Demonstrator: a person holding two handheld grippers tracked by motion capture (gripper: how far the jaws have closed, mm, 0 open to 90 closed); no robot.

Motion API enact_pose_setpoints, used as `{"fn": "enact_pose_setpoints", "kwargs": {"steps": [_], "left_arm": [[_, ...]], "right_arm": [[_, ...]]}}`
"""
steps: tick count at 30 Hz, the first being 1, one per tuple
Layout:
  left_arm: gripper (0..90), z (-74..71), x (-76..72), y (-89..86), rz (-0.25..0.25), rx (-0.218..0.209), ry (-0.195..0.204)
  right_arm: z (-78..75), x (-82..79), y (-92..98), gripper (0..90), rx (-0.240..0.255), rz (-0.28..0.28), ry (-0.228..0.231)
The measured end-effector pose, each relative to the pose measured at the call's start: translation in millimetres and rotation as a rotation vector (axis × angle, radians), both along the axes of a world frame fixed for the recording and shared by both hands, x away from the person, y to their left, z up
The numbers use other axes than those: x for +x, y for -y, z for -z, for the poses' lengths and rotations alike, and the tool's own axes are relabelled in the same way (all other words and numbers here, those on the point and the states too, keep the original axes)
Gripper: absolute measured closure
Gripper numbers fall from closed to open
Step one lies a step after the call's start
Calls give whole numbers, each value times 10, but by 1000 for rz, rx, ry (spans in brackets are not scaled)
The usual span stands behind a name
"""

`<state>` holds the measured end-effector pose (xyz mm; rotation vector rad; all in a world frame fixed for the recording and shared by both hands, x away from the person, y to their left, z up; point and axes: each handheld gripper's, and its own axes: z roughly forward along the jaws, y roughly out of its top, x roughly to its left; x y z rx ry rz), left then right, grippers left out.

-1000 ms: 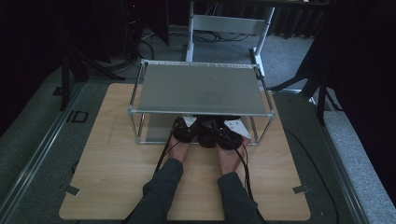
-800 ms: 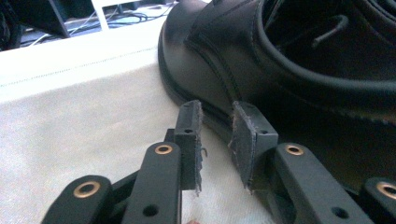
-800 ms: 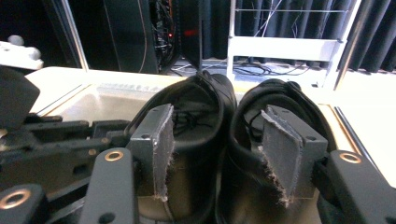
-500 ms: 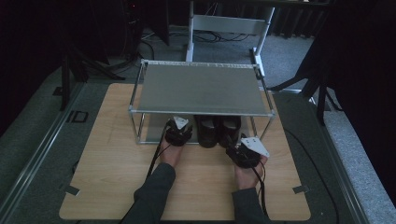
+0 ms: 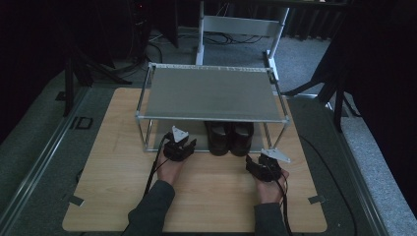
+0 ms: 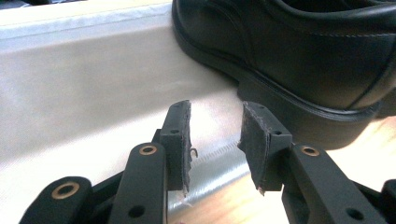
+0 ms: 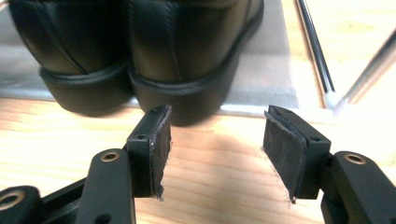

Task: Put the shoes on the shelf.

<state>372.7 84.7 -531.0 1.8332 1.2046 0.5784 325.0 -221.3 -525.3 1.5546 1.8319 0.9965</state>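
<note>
A pair of black shoes (image 5: 230, 138) stands side by side on the lower shelf of the metal rack (image 5: 211, 93), heels toward the person and overhanging its front edge onto the tabletop (image 5: 216, 196). The left gripper (image 5: 183, 146) sits just beside the left shoe's heel, its fingers (image 6: 180, 140) released and having just been opening, with nothing between them. The right gripper (image 5: 255, 164) hangs a little apart from the heels, fingers (image 7: 156, 149) also released and empty. The likely risk from here — a careless swing of either hand could clip a heel and skew the pair, or catch the rack's front post (image 5: 276, 135).
</note>
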Motion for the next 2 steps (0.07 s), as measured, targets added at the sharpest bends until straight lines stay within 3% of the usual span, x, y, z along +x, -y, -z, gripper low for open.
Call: {"fn": "enact_pose_setpoints", "kwargs": {"steps": [2], "left_arm": [[638, -14, -33, -18, 7, 10, -4]], "right_arm": [[16, 16, 16, 409, -1, 0, -24]]}}
